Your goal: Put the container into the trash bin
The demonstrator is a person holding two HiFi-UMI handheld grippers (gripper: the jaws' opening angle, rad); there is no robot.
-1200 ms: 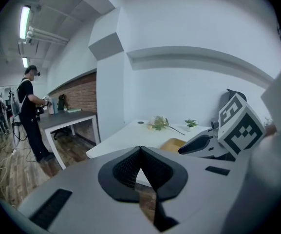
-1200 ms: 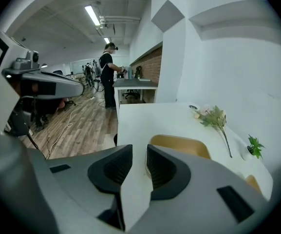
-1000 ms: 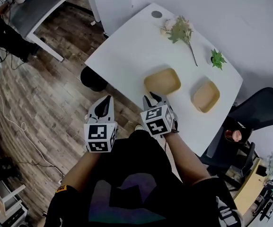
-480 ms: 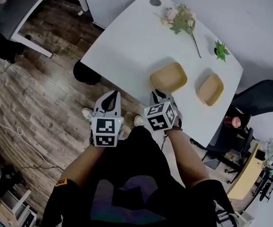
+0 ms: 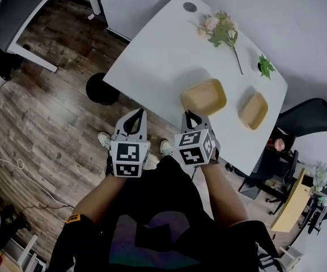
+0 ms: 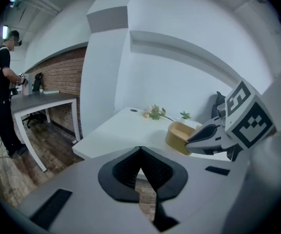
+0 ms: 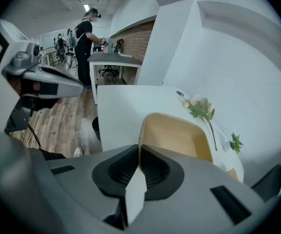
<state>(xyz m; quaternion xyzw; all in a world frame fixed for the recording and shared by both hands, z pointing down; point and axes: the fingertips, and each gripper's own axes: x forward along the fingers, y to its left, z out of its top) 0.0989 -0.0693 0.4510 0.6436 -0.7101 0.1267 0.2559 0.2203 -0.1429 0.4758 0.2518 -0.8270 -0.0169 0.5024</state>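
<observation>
The surface [image 5: 152,55] is a smooth white slab with rounded corners, standing over a floor [image 5: 44,123] of brown wood-grain planks. The container [image 5: 204,97] is a shallow tan tray, matte, square with rounded corners and a thin upright wall. It sits on the surface near the middle of the near edge, open side up and with nothing in it.

The right tool [image 5: 187,117] reaches over that near edge. Its dark, ribbed pads are closing on the container's near rim, and the right gripper view shows the thin wall running into the narrow gap between them at one corner of the tray.

The left tool [image 5: 136,115] hangs over the floor, off the near edge, well apart from the container. Its jaws are together at the tips with nothing between them; only floor planks show through the slit lower down.

The trash bin [image 5: 102,88] is a small, round, black tub. It stands on the floor just beside the surface's left corner.

A second tray [image 5: 253,110] of the same tan make lies near the right corner, apart from the first. Along the far edge lie a flower sprig [image 5: 223,32] with pale blooms and a long thin stem, and a small spiky green plant [image 5: 264,67]. A grey round cap [image 5: 190,7] sits flush in the surface by the far corner.
</observation>
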